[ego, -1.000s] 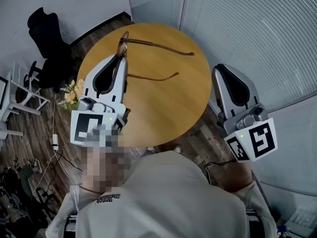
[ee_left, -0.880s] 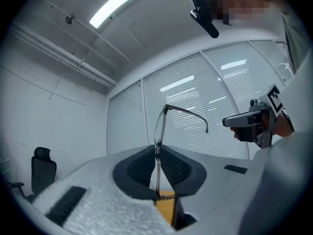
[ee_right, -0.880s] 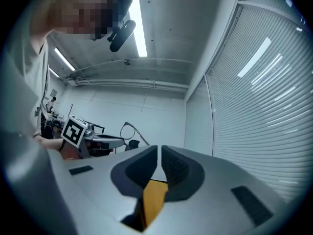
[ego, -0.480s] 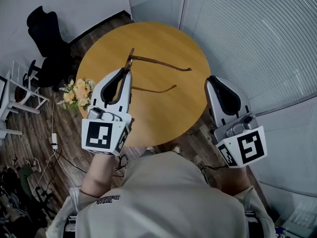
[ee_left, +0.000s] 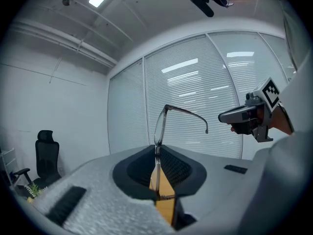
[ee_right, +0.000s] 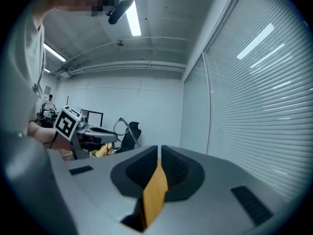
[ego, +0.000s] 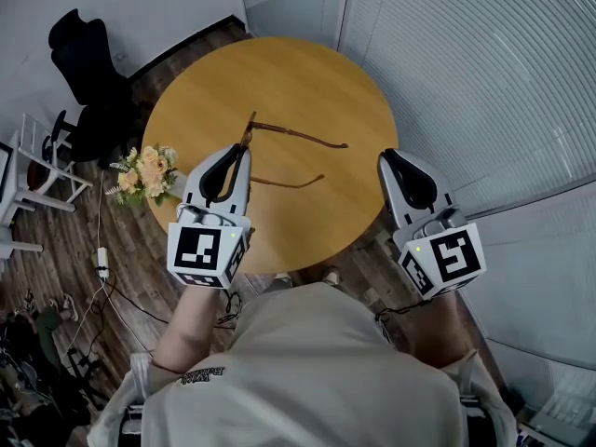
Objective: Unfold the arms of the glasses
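Thin brown-framed glasses (ego: pixel 279 130) hang over the round wooden table (ego: pixel 307 73). My left gripper (ego: pixel 244 149) is shut on their front frame. Both arms of the glasses stand unfolded and reach to the right. In the left gripper view the frame (ee_left: pixel 159 126) rises edge-on out of the left gripper (ee_left: pixel 157 148), with one arm curving off to the right. My right gripper (ego: pixel 385 156) hovers past the table's right edge, apart from the glasses. Its jaws sit together with nothing between them, as the right gripper (ee_right: pixel 159 151) shows in its own view.
A bunch of flowers (ego: pixel 144 170) stands on the floor left of the table, with a black office chair (ego: pixel 84 63) behind it. White furniture (ego: pixel 28 180) and cables lie at the far left. Window blinds (ego: pixel 484 73) fill the right side.
Both grippers have come down and nearer to the person's body. The glasses travelled with the left gripper, still held by the frame with their arms spread.
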A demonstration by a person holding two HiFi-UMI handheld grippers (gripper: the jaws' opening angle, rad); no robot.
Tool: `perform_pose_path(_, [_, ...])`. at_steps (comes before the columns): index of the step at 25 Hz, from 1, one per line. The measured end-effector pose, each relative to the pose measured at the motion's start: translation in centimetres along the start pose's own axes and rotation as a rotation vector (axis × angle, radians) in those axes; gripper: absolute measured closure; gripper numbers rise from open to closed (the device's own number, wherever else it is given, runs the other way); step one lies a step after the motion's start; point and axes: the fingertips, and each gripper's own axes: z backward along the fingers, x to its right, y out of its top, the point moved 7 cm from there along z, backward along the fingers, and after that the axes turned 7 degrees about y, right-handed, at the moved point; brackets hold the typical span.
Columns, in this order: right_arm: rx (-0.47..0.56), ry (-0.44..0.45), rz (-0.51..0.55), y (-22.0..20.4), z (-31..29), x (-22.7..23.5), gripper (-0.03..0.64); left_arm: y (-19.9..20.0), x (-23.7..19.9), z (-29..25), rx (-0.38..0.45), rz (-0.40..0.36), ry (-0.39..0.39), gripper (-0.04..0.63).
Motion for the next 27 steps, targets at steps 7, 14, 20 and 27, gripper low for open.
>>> perform_pose_path(7, [-0.025, 0.006, -0.027, -1.1, -0.3, 0.3, 0.575, -0.4, 0.0, -0.3, -0.007, 0.009, -0.008, 0.549])
perform_pose_path(14, [-0.037, 0.027, -0.027, -1.2, -0.6, 0.3, 0.575, -0.2, 0.1, -0.5, -0.011, 0.001, -0.021, 0.551])
perform_pose_path(20, [-0.046, 0.068, -0.049, -1.2, -1.0, 0.2, 0.575, -0.3, -0.1, -0.8, -0.013, 0.013, -0.019, 0.549])
perform_pose_path(27, [-0.066, 0.075, -0.04, -1.4, -1.4, -0.3, 0.575, -0.4, -0.1, -0.8, -0.023, 0.01, -0.028, 0.549])
